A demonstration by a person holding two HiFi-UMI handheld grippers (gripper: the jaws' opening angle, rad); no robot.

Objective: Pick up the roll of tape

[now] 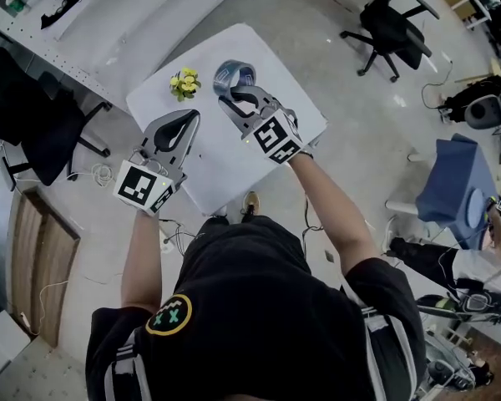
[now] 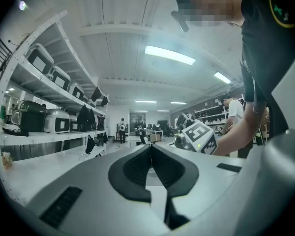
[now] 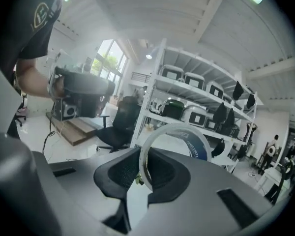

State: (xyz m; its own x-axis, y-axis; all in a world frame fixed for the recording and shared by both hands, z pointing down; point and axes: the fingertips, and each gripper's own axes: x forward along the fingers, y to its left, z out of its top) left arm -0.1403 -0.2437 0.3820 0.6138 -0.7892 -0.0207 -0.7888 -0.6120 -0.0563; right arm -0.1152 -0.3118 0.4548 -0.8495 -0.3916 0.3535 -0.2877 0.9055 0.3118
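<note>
The roll of tape (image 1: 221,78) is a pale ring with a blue inner face. It hangs above the far part of the white table (image 1: 288,111), and my right gripper (image 1: 238,95) is shut on its near rim. In the right gripper view the roll of tape (image 3: 195,145) stands upright, its wall pinched between the black pads (image 3: 119,170) of the right gripper (image 3: 143,167). My left gripper (image 1: 184,125) is held over the table's left edge. In the left gripper view the left gripper (image 2: 151,151) has its pads closed together with nothing between them.
A small bunch of yellow flowers (image 1: 184,83) lies on the table left of the tape. Black office chairs stand at the left (image 1: 29,119) and the far right (image 1: 391,27). A wooden board (image 1: 37,261) lies on the floor, and a blue seat (image 1: 455,186) is at the right.
</note>
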